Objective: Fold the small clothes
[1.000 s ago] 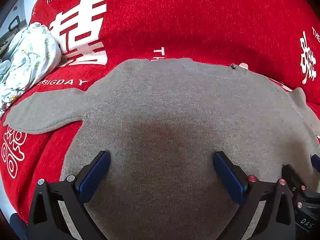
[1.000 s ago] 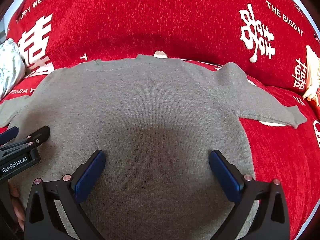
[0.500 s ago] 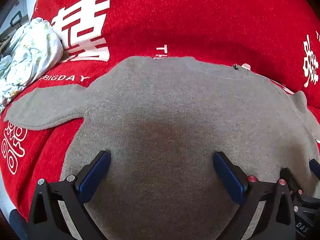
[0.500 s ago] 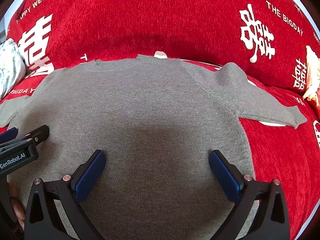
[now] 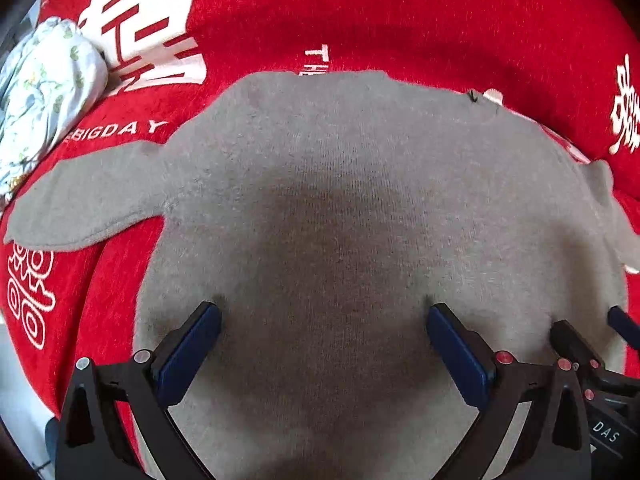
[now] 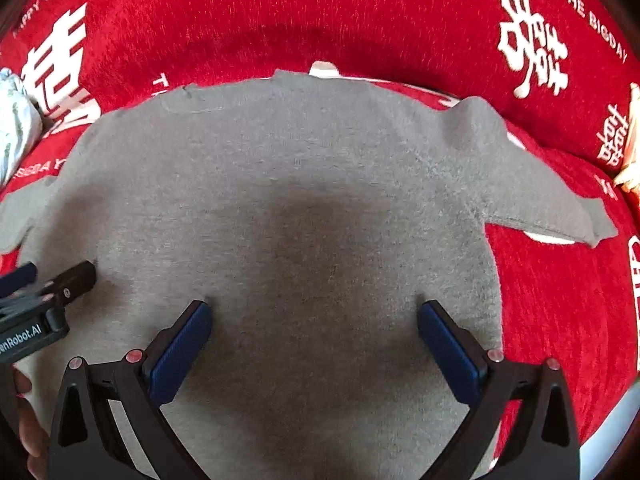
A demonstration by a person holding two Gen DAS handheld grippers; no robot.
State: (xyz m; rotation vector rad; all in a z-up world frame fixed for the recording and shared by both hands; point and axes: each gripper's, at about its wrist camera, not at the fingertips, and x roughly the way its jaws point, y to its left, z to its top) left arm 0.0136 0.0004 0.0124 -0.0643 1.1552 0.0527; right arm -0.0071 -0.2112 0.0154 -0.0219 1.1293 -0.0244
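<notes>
Resting under both my claws is a red cloth [image 5: 400,20] printed with white characters, a floral bundle [image 5: 44,92] far left. My left gripper [image 5: 320,320] and right gripper [image 6: 314,316] gape wide, holding nothing, tips down on the grey sweater [image 6: 280,168], which lies flat, sleeves spread, neckline farthest away.

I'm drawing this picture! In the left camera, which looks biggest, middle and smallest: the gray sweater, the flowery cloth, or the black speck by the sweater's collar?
1. Gray sweater, biggest by far; it fills most of the view.
2. Flowery cloth, partly cut off at the edge and farther away, so it may really be bigger.
3. Black speck, tiny.
</notes>
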